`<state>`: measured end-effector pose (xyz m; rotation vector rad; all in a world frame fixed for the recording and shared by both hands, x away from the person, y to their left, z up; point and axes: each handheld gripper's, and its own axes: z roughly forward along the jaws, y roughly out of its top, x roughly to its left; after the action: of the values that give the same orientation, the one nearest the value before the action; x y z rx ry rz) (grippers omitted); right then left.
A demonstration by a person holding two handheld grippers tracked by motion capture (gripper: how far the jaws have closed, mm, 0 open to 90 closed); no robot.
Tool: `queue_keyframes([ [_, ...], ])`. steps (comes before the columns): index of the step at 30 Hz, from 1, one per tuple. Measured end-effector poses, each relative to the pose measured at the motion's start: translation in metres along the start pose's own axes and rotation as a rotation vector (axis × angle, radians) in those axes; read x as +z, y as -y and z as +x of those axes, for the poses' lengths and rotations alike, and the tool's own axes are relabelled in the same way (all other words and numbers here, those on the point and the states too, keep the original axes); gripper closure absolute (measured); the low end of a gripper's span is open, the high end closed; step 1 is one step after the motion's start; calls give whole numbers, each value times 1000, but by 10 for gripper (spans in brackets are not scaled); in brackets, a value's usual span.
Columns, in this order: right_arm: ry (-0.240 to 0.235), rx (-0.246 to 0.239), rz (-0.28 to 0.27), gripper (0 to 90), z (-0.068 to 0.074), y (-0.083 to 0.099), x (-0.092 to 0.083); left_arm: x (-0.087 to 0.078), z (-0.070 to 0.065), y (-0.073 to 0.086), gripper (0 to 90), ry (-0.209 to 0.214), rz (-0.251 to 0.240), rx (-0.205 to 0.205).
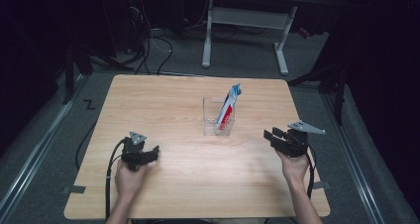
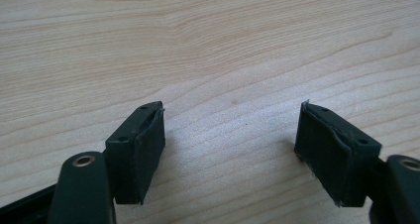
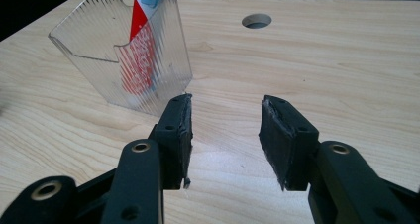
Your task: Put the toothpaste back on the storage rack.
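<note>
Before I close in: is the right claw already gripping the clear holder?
No: in the right gripper view the right claw stands open over bare wood, with the clear holder beyond its tips.

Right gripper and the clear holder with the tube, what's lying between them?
Nothing: bare wood of the table separates the right gripper from the clear holder, seen in the right gripper view and the high view.

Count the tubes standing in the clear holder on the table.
1: a red, white and blue tube leans inside the clear holder near the table's middle. The ribbed plastic blurs its base, so a smaller item could be hidden.
</note>
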<state>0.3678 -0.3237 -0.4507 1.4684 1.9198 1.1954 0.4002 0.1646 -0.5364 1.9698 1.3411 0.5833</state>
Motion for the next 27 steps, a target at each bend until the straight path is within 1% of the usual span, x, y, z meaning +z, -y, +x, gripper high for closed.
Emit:
queue_keyframes([
  [7, 1, 20, 5, 557, -2, 7, 0, 0, 0, 0, 278, 0, 0, 0],
  [12, 2, 18, 8, 557, -2, 10, 1, 0, 0, 0, 278, 0, 0, 0],
  [20, 1, 34, 28, 557, -2, 18, 5, 0, 0, 0, 278, 0, 0, 0],
  [23, 3, 24, 28, 557, -2, 19, 6, 0, 0, 0, 278, 0, 0, 0],
  [27, 5, 27, 38, 557, -1, 22, 7, 0, 0, 0, 278, 0, 0, 0],
])
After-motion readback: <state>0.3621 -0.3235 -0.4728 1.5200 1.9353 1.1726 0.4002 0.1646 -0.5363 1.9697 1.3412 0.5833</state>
